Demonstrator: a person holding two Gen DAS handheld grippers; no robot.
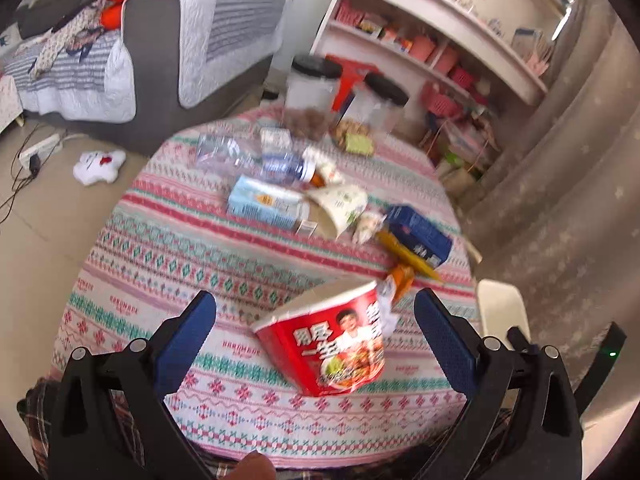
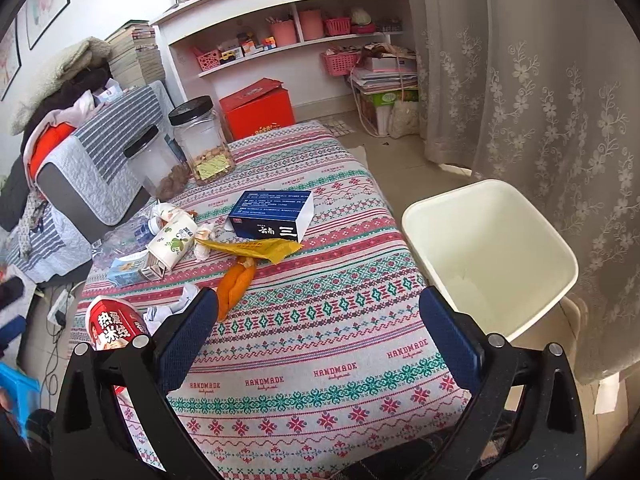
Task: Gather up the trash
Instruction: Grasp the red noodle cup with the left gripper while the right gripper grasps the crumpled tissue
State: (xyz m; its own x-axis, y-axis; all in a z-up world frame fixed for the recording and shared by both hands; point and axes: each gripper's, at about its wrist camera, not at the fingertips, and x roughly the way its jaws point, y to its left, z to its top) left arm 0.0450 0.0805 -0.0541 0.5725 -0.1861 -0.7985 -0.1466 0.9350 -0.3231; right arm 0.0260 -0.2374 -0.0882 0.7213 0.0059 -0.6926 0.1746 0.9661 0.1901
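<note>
**Trash collection at an early stage: both tools empty, bin nearly bare**

Left tool (image 1: 316, 320) stood wide open above the near part of the worktop (image 1: 168, 248), its blue pads on either side of a red instant-noodle cup (image 1: 328, 340) that lay tipped on the patterned cloth; neither pad touched the cup, so nothing was held. Right tool (image 2: 318, 316) was likewise spread wide and empty, hovering over a bare stretch of cloth, with the white waste bin (image 2: 560, 264) just beyond the worktop's right edge. Inside the bin only pale walls and floor could be made out, apart from a faint white patch at the bottom that could not be identified. Most of the trash remained on the worktop: a blue box (image 2: 272, 214), a yellow wrapper (image 2: 260, 249), an orange peel-like scrap (image 2: 236, 284), a tipped paper cup (image 2: 172, 242), a light-blue carton (image 1: 264, 206), a crumpled clear plastic bottle (image 1: 280, 164) and wads of white paper (image 2: 176, 304). Two black-lidded storage jars (image 2: 200, 140) at the far edge held food and were probably not trash. By this evidence the task was barely begun; the noodle cup appeared to be the item next in hand
</note>
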